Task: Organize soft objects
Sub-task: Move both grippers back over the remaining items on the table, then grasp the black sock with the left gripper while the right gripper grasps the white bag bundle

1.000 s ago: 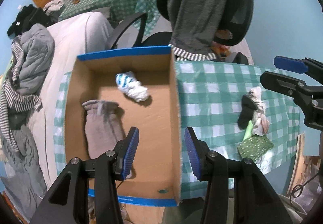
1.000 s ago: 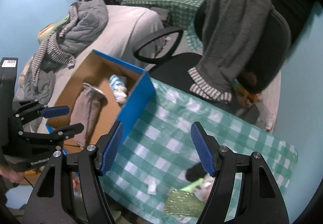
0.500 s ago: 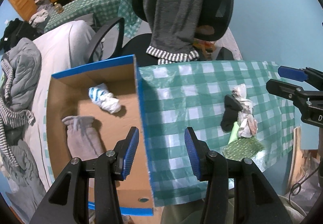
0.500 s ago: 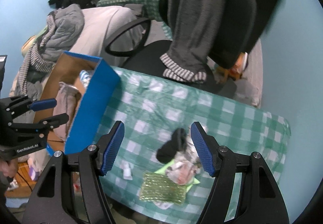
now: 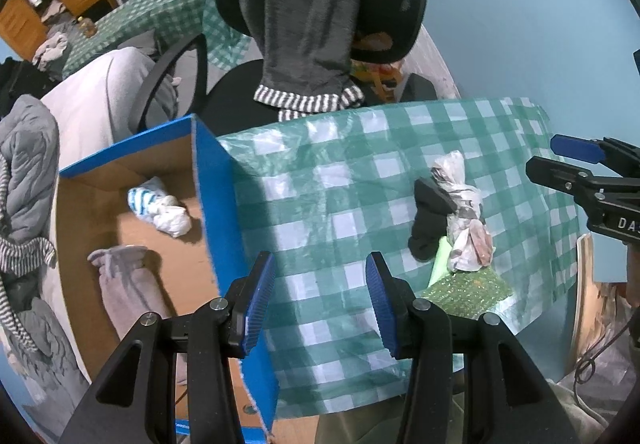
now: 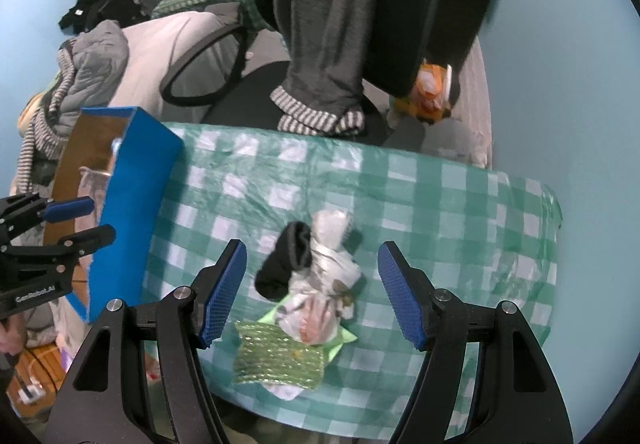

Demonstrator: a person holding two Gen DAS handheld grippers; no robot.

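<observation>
The right gripper point(image 6: 311, 294) hangs wide and empty directly over the sock pile point(image 6: 310, 276) on the checked tablecloth point(image 6: 440, 203) — nearer than the half-open, empty left gripper point(image 5: 320, 300) — with the cardboard box point(image 5: 218, 211) to the pile's left.

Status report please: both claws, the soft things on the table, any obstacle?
Both claws open, empty. Right claw above sock pile. Box holds two items. Nothing in the way.

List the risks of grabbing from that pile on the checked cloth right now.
The black sock lies against the white bundle, so the open right gripper may pinch both. The bundle also rests on the green sponge cloth, near the table's front edge, so a tug might drag it off.
</observation>
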